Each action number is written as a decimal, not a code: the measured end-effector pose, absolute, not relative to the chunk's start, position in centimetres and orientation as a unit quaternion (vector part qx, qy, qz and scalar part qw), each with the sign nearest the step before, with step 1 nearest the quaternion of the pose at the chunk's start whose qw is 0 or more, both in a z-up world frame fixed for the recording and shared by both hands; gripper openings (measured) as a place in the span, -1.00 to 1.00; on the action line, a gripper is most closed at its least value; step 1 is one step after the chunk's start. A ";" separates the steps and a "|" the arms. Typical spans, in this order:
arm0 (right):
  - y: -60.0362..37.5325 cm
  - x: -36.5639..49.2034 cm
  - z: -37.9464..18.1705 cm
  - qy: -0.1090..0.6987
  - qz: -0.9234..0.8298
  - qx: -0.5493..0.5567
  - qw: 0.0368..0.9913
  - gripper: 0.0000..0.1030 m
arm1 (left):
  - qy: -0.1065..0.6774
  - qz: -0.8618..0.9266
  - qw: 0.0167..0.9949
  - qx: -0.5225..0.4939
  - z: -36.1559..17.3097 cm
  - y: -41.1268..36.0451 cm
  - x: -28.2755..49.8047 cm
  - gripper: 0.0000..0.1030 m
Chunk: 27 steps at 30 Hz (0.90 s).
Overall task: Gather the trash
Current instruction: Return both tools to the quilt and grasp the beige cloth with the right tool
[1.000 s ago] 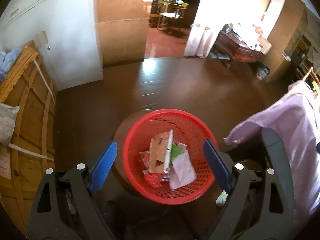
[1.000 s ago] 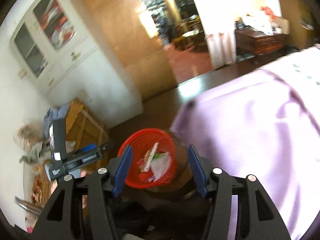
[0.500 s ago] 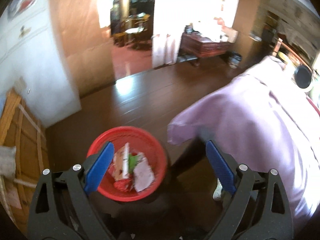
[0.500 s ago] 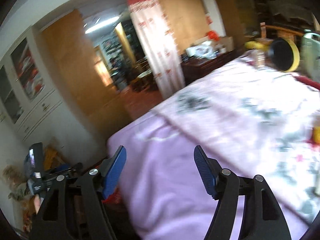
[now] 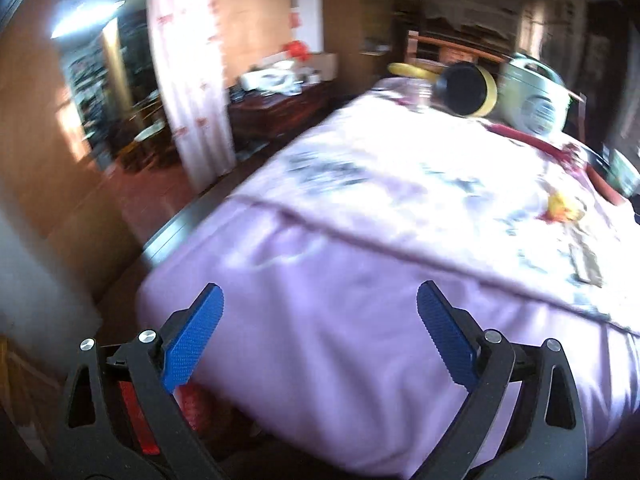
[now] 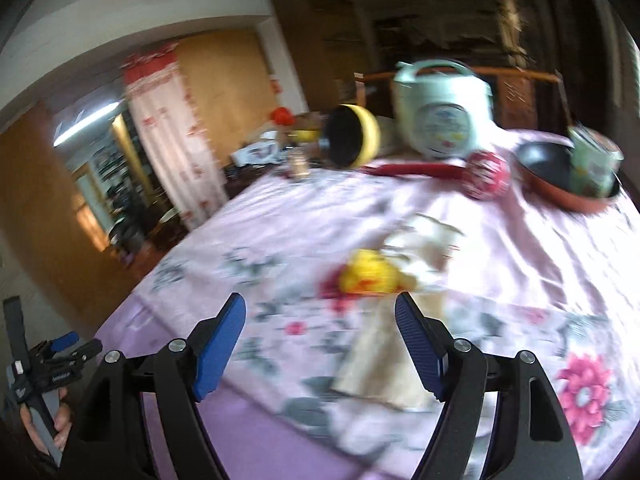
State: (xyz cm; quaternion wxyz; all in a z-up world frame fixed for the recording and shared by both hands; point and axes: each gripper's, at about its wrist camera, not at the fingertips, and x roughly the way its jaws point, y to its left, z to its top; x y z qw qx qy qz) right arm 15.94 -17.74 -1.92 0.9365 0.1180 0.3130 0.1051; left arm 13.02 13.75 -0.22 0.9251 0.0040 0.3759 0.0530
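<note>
Both views motion-blurred; fine detail lost throughout.

Table (image 6: 500, 240) under a lilac floral cloth (image 5: 360, 340) fills most of each view; far edge cut off at 3 o'clock in the right wrist view, near corner hanging down at 6 o'clock in the left wrist view.

Rice cooker (image 6: 440, 112) at 1 o'clock, upright, printed label unreadable. Red pan (image 6: 560, 176) at 2 o'clock, a greenish tin (image 6: 596, 164) standing in it, rim partly cut by the lens edge. Yellow pot (image 6: 354, 136) at 12 o'clock, lying on its side, dark inside facing the camera. Red round object (image 6: 486, 174) between cooker and pan, kind not readable.

Trash: yellow wrapper (image 6: 370, 272) near table centre, just beyond the right fingertips at 12 o'clock; pale paper (image 6: 384, 356) touching it and running toward 5 o'clock, partly hidden behind the right finger; more pale scraps (image 6: 424, 240) beyond, outlines smeared. In the left wrist view, same wrapper only a yellow smudge at 3 o'clock.

Red basket (image 5: 192, 404) barely seen at 7 o'clock in the left wrist view, mostly hidden by cloth and finger.

Left gripper (image 5: 320, 332): jaws opening, near full width, nothing between, over the cloth's hanging corner.
Right gripper (image 6: 320, 340): jaws opening, fairly wide, nothing gripped, cloth only between the pads.

Hand (image 6: 48, 420) at 8 o'clock in the right wrist view, holding the left gripper's handle, mostly cut off.
</note>
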 end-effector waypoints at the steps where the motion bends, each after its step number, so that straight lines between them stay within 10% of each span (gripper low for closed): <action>1: -18.5 16.1 -2.4 0.320 0.097 0.125 0.934 0.48 | 0.376 0.042 0.925 0.013 -0.1 12.2 13.7 0.84; 9: -21.4 19.5 -8.7 0.429 0.076 0.152 0.887 0.48 | 0.384 -0.016 0.921 0.068 -0.6 3.8 18.0 0.86; 11: -20.6 19.8 -9.7 0.448 0.081 0.146 0.878 0.03 | 0.384 -0.029 0.920 0.076 -0.5 2.2 19.3 0.86; 12: -20.1 19.9 -10.2 0.461 0.080 0.134 0.874 -0.97 | 0.386 -0.035 0.919 0.078 -0.4 1.2 20.1 0.86; 27: -24.6 15.0 -4.2 0.321 0.049 0.196 0.925 -0.95 | 0.435 -0.081 0.895 0.050 -3.2 -6.0 29.8 0.86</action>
